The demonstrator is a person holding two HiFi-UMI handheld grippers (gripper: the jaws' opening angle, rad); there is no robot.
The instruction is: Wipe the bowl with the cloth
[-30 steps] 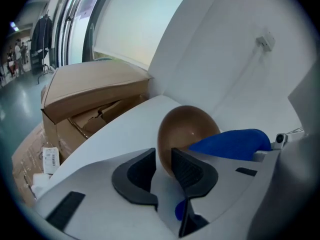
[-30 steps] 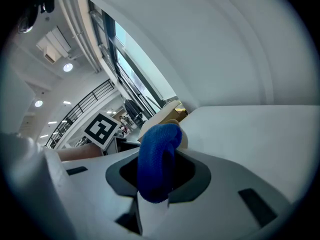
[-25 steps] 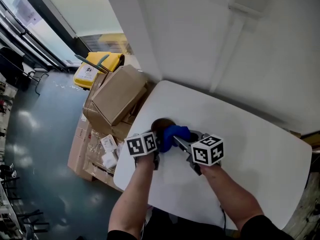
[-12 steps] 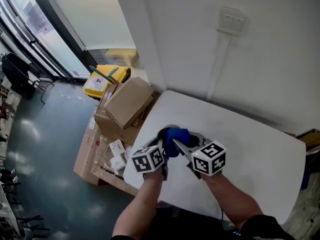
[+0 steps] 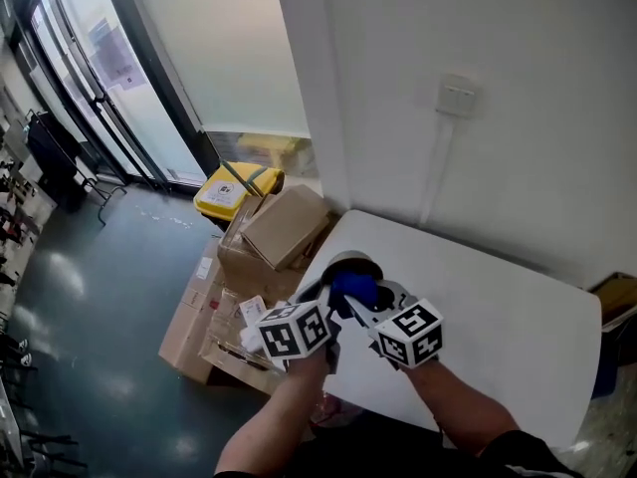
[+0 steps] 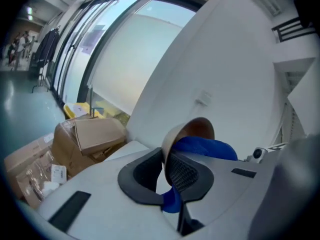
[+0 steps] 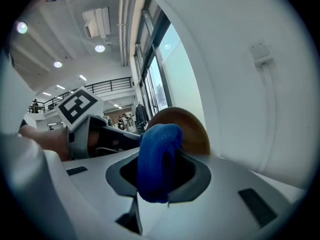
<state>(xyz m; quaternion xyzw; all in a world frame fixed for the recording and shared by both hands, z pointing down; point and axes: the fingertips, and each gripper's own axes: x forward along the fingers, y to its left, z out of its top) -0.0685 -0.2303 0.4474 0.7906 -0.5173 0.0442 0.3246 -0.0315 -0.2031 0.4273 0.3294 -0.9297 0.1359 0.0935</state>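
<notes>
- A white tabletop [image 5: 498, 307] stands against a pale wall with a switch plate [image 5: 458, 98]. On the dark floor to its left are stacked cardboard boxes [image 5: 289, 227] and a yellow bin [image 5: 239, 192], and beyond them tall glass doors [image 5: 100, 88]
- The brown bowl [image 6: 192, 130] is over the tabletop's near left corner, between the two grippers. It is tipped on its side with its opening turned toward the right gripper, and it appears to be held clear of the surface rather than resting on it
- The left gripper [image 6: 164, 169] has its jaws closed on the bowl's rim, one pad outside the wall and one inside
- The right gripper [image 7: 157, 176] has its jaws clamped on the blue cloth [image 7: 157, 156], which is bunched into a wad that bulges above and below the pads
- The front of the cloth sits inside the bowl, against its inner wall
- By my reading the wiping step itself is in hand: bowl steadied, cloth in contact. How much of the inside is done cannot be judged from here
- The next move likely calls for sweeping the wad around the inner wall and down to the base, with the left grip firm so the rim does not slip, and perhaps turning the bowl to bring unwiped areas round to the cloth
</notes>
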